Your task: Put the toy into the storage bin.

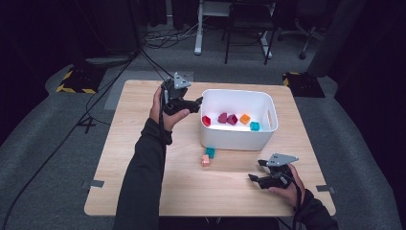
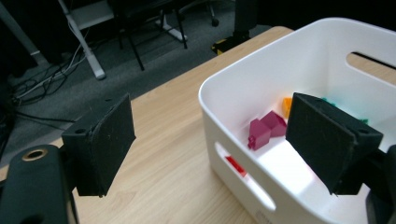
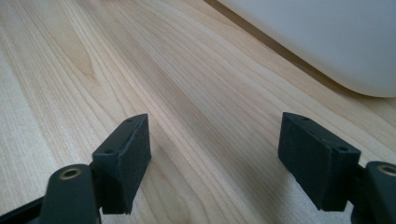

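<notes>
White plastic marks the centre of the work: a bin (image 1: 238,125) sits on the far right half of a pale wooden table (image 1: 143,191), with five small blocks inside — red (image 1: 206,120), two dark pink (image 1: 227,118), orange (image 1: 245,119) and teal (image 1: 254,126). The left gripper (image 1: 197,102) hovers at the bin's far left corner, jaws apart and empty, one pad over the table and the other over the bin's inside. Two blocks remain on the table, a teal block (image 1: 210,152) and a peach block (image 1: 206,160), touching one another just in front of the bin's near wall. The right gripper (image 1: 255,170) rests near the table's near right edge, jaws wide apart with nothing between them, pointing left. From it, the two loose blocks lie to the left and slightly farther away, across bare wood, so the right hand looks the nearer one for the next pick. The bin's near wall stands close behind the pair, leaving the near and left sides freest for approach. The stretch of table between the right gripper and the blocks is unobstructed, and the table's left half is crossed by the person's left forearm (image 1: 143,167).
</notes>
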